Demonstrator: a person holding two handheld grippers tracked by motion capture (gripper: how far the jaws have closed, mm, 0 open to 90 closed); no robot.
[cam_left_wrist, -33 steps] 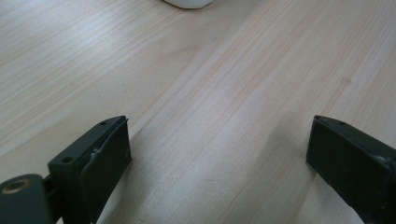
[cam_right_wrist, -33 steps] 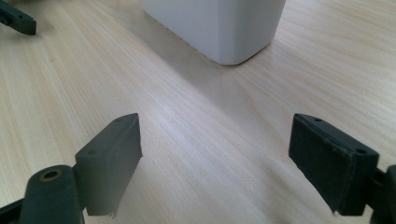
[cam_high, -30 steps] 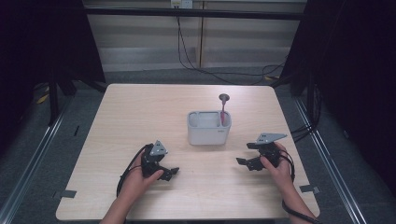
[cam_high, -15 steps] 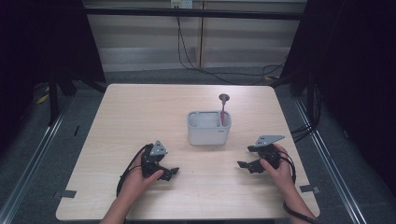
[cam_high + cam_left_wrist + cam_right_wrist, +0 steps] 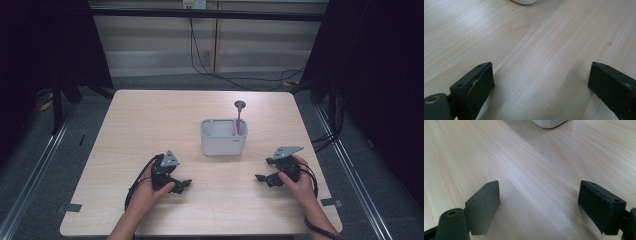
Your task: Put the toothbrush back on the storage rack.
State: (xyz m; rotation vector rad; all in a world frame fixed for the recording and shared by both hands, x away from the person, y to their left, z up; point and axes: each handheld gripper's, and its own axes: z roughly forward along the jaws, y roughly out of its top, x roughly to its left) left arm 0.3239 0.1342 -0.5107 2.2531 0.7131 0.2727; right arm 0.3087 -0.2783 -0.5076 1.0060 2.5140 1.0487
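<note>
looking down from the high view, the wooden table (image 5: 150, 125) carries a white tub (image 5: 223, 143) near its middle, and a pink-handled tool (image 5: 238, 121) stands upright in the tub's right compartment, its dark round head above the rim. the left gripper (image 5: 181, 185) sits near the front edge on the left, held in the person's left hand (image 5: 150, 192), its jaws pointing right and a little toward the tub; the right gripper (image 5: 263, 178) sits well apart on the other side in the right hand (image 5: 296, 181), jaws pointing left. both grippers lie near the tub but touch nothing on it. the high view gives the layout — it is too small to judge the jaws. the left gripper view settles that: the left gripper (image 5: 541, 82) has its two black jaws spread wide over bare wood grain, with a sliver of the white tub (image 5: 525, 1) at the top edge. the right gripper view shows the same for the right gripper (image 5: 539, 200) — jaws wide apart, nothing between them, and a corner of the tub (image 5: 547, 123) at the top, its shadow falling on the table (image 5: 461, 152). the tool appears in the high view alone.
</note>
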